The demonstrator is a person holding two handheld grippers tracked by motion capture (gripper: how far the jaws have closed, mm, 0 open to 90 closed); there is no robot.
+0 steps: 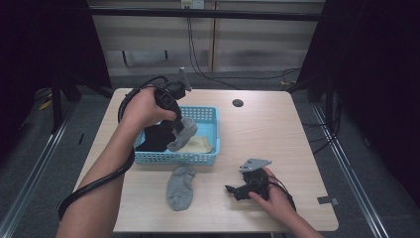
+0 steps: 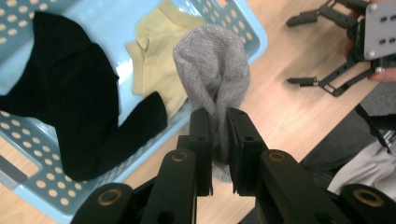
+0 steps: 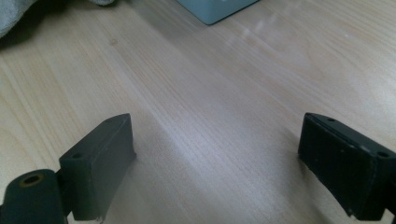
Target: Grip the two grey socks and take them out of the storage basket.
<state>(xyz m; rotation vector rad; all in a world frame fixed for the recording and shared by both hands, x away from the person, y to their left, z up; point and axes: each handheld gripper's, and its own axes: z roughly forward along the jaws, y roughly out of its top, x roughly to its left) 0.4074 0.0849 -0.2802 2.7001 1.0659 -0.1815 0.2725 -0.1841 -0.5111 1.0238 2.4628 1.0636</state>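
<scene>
Left gripper (image 2: 215, 116) pinches grey sock (image 2: 212, 65) above blue basket (image 1: 210, 136). Right gripper (image 3: 217, 154) wide apart, nothing held, low over table (image 3: 210, 93).

Black fingers (image 2: 201, 140) w/ brass rivets, black cable, grey 3-cornered plate; bare forearms.

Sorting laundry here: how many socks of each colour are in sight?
Grey socks: 2, one held in the left gripper above the basket, one on the table
Black sock: 1
Yellow sock: 1
Total: 4
</scene>
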